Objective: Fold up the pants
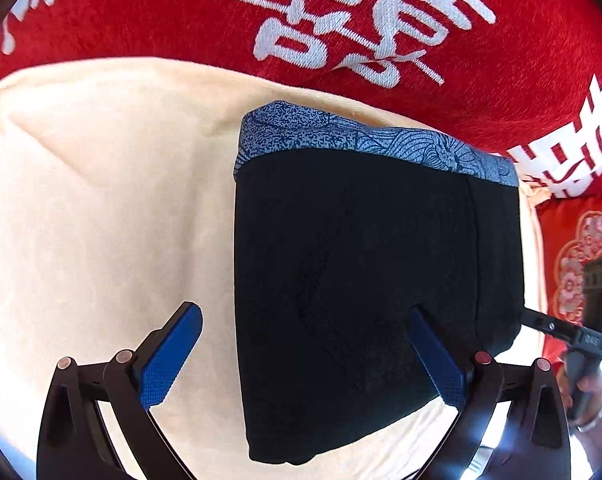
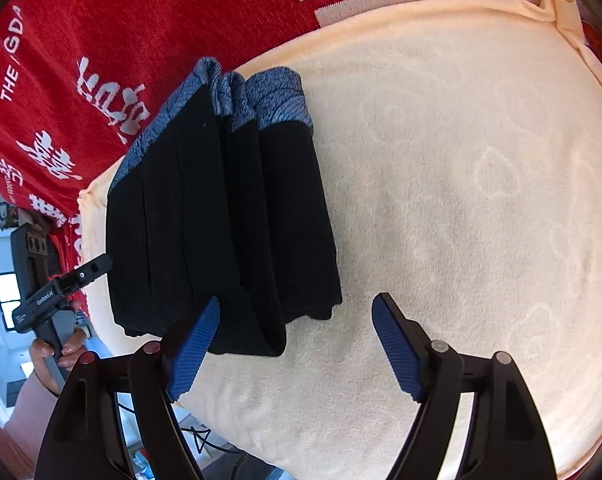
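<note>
The black pants [image 1: 353, 280] with a blue patterned waistband [image 1: 365, 140] lie folded into a compact stack on a cream towel [image 1: 101, 200]. In the right wrist view the pants [image 2: 221, 220] show several stacked layers, waistband [image 2: 277, 100] at the far end. My left gripper [image 1: 305, 312] is open and empty, hovering over the stack's near left edge. My right gripper [image 2: 297, 304] is open and empty, just off the stack's near end. Each gripper shows at the edge of the other view: the right one [image 1: 541, 322], the left one [image 2: 97, 264].
The cream towel [image 2: 461, 200] lies on a red blanket with white characters [image 1: 341, 20], which also shows in the right wrist view [image 2: 101, 60]. A red patterned cushion [image 1: 577, 264] is at the right. A hand [image 2: 57, 352] holds the left gripper's handle.
</note>
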